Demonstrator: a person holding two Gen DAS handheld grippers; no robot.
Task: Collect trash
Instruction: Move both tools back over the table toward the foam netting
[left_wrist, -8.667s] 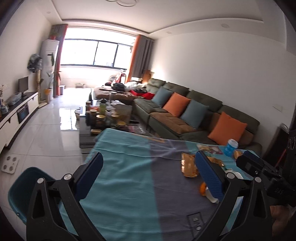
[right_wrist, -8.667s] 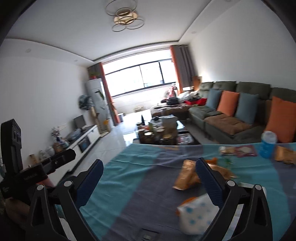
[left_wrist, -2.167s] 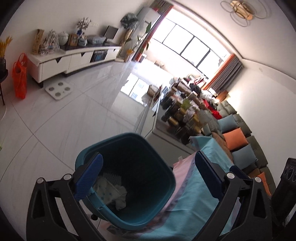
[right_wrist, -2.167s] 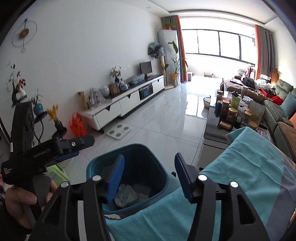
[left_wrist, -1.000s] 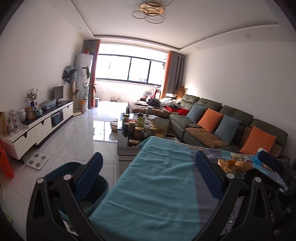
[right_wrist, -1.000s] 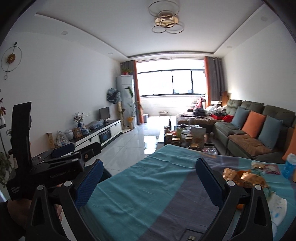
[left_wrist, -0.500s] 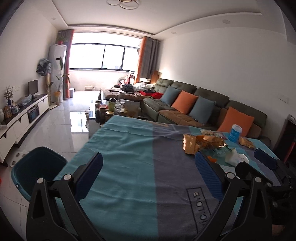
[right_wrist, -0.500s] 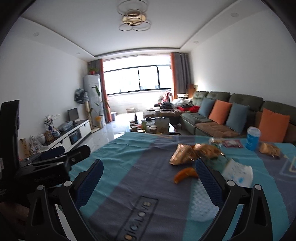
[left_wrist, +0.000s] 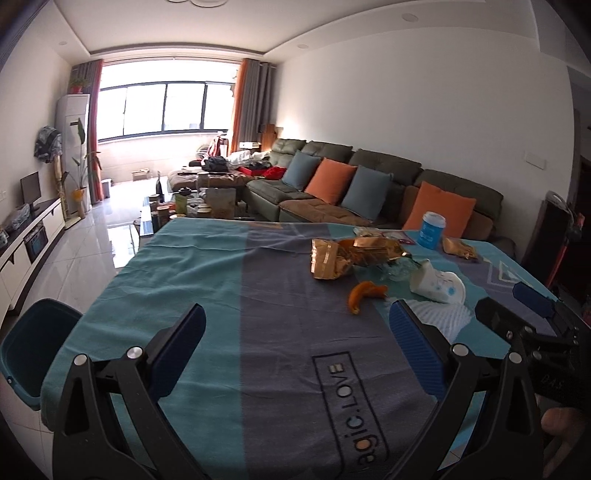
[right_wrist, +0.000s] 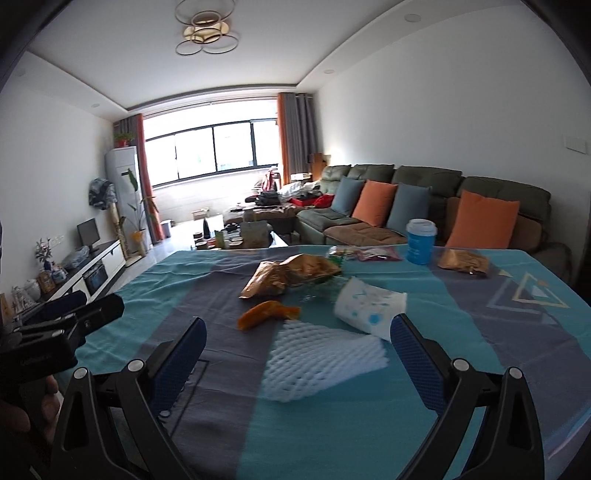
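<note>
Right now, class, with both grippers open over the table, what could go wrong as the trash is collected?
1. The white foam fruit net is light and springy; the open right gripper may squash it or let it slip.
2. The blue cup with a white lid stands upright among the wrappers; a sweep could topple it.
3. The teal bin sits below the table's far edge, so carried pieces could miss it.

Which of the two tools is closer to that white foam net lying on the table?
Right. The right tool hangs open just over the white foam net, which lies between its fingers. The left tool is off to the net's left, above bare tablecloth.
</note>
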